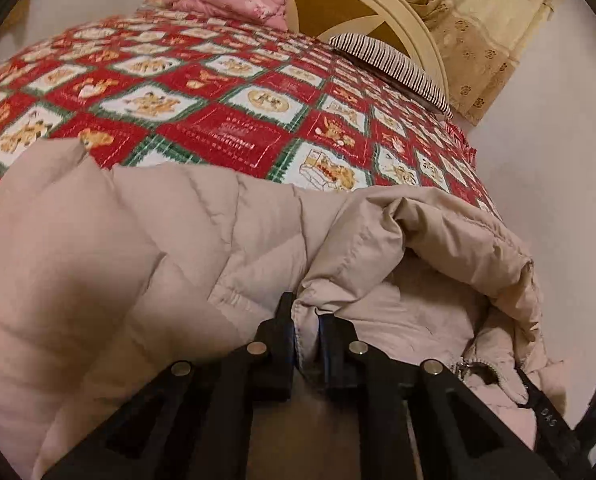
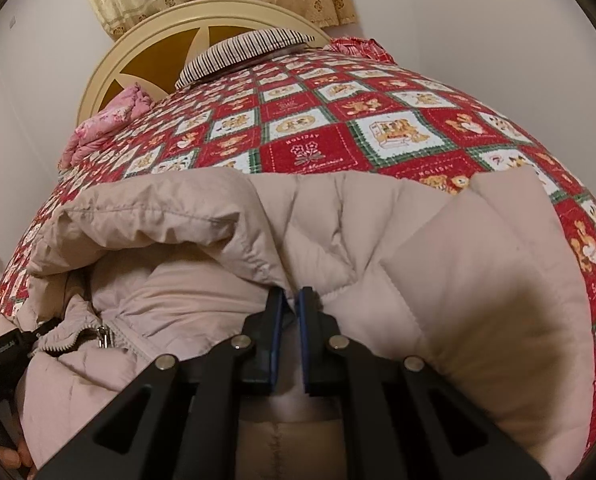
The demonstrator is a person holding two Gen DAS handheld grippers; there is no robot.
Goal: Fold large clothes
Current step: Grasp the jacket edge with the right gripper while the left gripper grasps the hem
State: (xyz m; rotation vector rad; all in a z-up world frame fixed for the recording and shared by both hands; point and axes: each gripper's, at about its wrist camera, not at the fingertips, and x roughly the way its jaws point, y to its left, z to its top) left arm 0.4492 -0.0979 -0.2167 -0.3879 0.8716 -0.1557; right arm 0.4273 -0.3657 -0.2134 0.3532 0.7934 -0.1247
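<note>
A beige puffer jacket [image 1: 146, 248] lies spread across the near end of a bed covered by a red, green and white holiday-print quilt [image 1: 226, 120], with its zipper [image 2: 103, 336] showing near the open front. The left gripper [image 1: 307, 320] has its jaws pinched narrow on a fold of the jacket's edge, fabric bunched between the pads, and the right gripper [image 2: 291, 300] is likewise clamped narrow on a quilted edge of the jacket. At the far end sit a striped pillow [image 2: 250, 46], a pink floral blanket [image 1: 226, 0] and a round cream headboard [image 2: 138, 36].
</note>
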